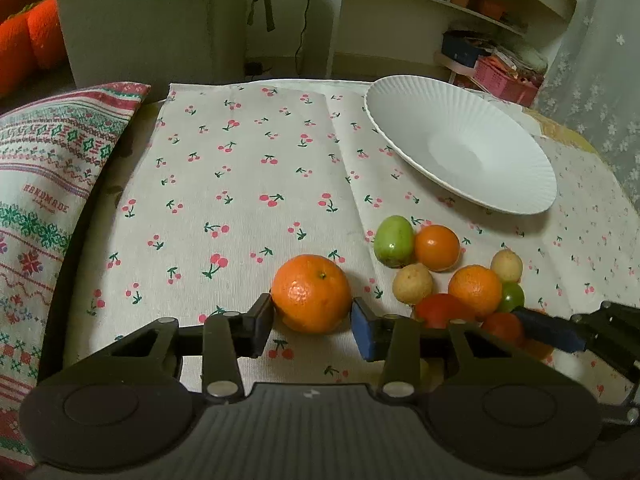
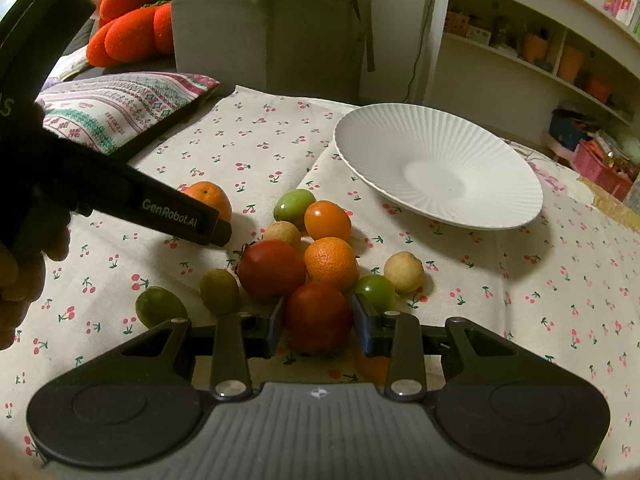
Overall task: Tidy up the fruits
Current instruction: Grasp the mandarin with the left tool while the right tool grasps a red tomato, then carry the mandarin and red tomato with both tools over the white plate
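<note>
Nothing yet on plate (image 1: 460, 148), upper right. Left gripper (image 1: 312, 324) clasping orange (image 1: 312, 292); right gripper (image 2: 318, 328) pinching tomato (image 2: 318, 316). Pile waiting.

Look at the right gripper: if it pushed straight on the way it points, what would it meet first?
The red tomato already between the right gripper's fingers. Just beyond it sits the small orange mandarin in the fruit pile, though how far behind is hard to judge in this fisheye view.

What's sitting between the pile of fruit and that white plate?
Nothing: only bare cherry-print cloth separates the fruit pile from the white plate, as both wrist views show.
</note>
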`<state>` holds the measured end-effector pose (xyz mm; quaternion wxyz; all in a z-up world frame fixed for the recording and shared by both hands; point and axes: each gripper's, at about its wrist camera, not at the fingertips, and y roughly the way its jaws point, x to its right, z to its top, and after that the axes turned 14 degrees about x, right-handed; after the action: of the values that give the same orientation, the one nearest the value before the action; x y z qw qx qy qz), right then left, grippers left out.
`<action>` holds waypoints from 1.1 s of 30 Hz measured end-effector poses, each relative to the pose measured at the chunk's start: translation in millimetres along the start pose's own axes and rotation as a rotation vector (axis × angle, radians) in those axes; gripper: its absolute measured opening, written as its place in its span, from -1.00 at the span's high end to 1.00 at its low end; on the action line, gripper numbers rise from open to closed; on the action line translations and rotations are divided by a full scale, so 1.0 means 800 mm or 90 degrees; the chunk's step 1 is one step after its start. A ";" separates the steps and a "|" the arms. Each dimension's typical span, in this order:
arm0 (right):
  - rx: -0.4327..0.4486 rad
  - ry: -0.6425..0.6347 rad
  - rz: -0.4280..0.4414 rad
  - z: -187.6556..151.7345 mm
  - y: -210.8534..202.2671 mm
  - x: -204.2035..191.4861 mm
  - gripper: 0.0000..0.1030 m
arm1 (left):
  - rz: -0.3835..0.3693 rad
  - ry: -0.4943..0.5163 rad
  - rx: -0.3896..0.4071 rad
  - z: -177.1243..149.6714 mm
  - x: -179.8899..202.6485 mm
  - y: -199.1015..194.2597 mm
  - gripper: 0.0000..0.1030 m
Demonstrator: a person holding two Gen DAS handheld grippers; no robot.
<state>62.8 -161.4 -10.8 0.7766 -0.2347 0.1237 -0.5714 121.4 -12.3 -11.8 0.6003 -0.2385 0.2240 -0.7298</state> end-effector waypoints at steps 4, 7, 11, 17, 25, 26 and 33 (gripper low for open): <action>0.010 0.012 -0.004 0.003 -0.005 0.005 0.37 | -0.002 -0.002 0.004 0.001 0.000 -0.002 0.44; 0.016 0.022 0.000 0.006 -0.007 0.009 0.37 | -0.005 -0.001 0.007 0.001 0.000 -0.005 0.45; 0.013 0.043 0.006 0.006 -0.005 0.014 0.37 | -0.007 -0.006 0.008 0.002 0.001 -0.009 0.46; 0.017 0.051 0.010 0.007 -0.009 0.019 0.37 | -0.013 -0.008 0.027 0.006 0.004 -0.026 0.46; 0.029 0.088 0.012 0.021 -0.020 0.042 0.37 | -0.026 -0.012 0.051 0.022 0.010 -0.045 0.46; 0.030 0.106 0.014 0.025 -0.020 0.050 0.37 | -0.028 -0.012 0.053 0.026 0.012 -0.046 0.46; 0.059 0.179 -0.004 0.078 -0.006 0.115 0.37 | -0.065 0.016 0.095 0.077 0.046 -0.032 0.46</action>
<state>116.6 -235.3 52.1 0.7599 -0.1166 0.2043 -0.6059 133.8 -46.5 55.5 0.5757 -0.1953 0.1642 -0.7768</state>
